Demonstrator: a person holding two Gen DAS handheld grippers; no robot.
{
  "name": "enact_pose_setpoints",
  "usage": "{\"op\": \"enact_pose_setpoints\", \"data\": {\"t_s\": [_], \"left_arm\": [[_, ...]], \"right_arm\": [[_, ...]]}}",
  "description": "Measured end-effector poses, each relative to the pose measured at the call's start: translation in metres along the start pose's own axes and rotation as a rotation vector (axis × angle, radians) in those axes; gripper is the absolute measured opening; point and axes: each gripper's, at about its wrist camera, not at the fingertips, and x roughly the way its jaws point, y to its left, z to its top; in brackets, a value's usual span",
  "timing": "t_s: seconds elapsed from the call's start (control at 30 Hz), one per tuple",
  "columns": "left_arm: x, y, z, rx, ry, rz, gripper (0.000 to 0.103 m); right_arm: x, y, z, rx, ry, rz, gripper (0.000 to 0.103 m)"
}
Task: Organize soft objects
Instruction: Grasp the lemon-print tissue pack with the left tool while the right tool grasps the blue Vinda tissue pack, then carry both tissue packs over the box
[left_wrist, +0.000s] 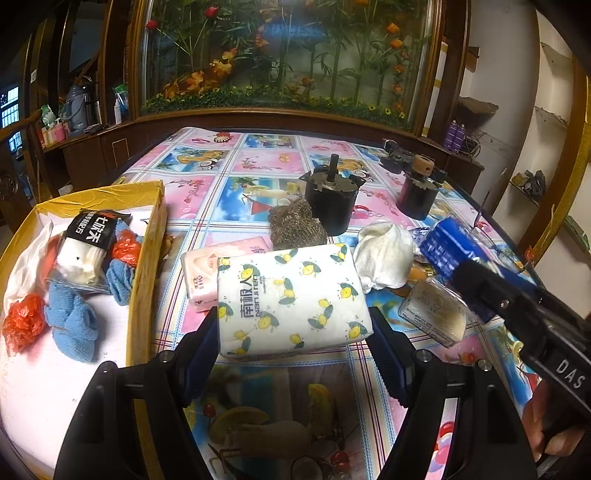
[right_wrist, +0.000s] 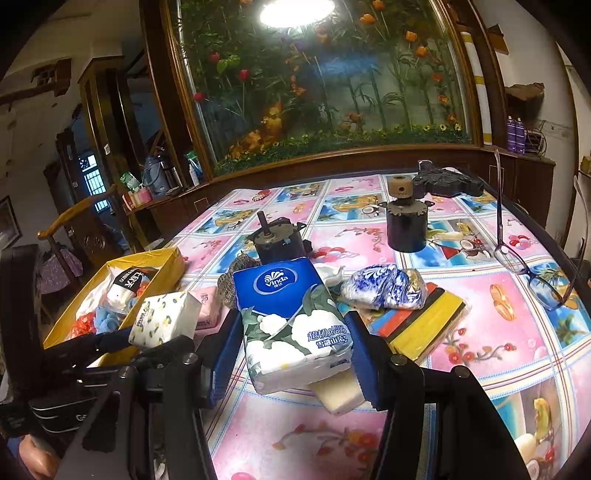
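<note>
My left gripper (left_wrist: 291, 343) is shut on a white lemon-print tissue pack (left_wrist: 291, 299), held just right of the yellow box (left_wrist: 146, 266); the pack also shows in the right wrist view (right_wrist: 162, 319). My right gripper (right_wrist: 291, 354) is shut on a blue Vinda tissue pack (right_wrist: 291, 321), seen in the left wrist view (left_wrist: 454, 251). The box holds blue cloths (left_wrist: 72, 321), orange bags (left_wrist: 24, 321) and a black-labelled white pack (left_wrist: 86, 247). A pink tissue pack (left_wrist: 201, 273), a white cloth (left_wrist: 386, 254) and a metal scourer (left_wrist: 295, 225) lie on the table.
Two black motors (left_wrist: 330, 199) (left_wrist: 417, 192) stand mid-table. A blue-white wrapped bundle (right_wrist: 384, 288), coloured sponges (right_wrist: 424, 325), a white block (right_wrist: 341, 395) and glasses (right_wrist: 532, 269) lie right. A wrapped bar (left_wrist: 436, 314) lies by the right gripper. An aquarium cabinet (left_wrist: 280, 55) stands behind.
</note>
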Motion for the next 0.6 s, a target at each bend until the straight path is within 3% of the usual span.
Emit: {"op": "enact_pose_setpoints", "data": {"t_s": [0.6], "left_arm": [[-0.020, 0.006, -0.010, 0.012, -0.035, 0.002, 0.075]], "right_arm": [[-0.002, 0.013, -0.004, 0.010, 0.014, 0.012, 0.060]]}}
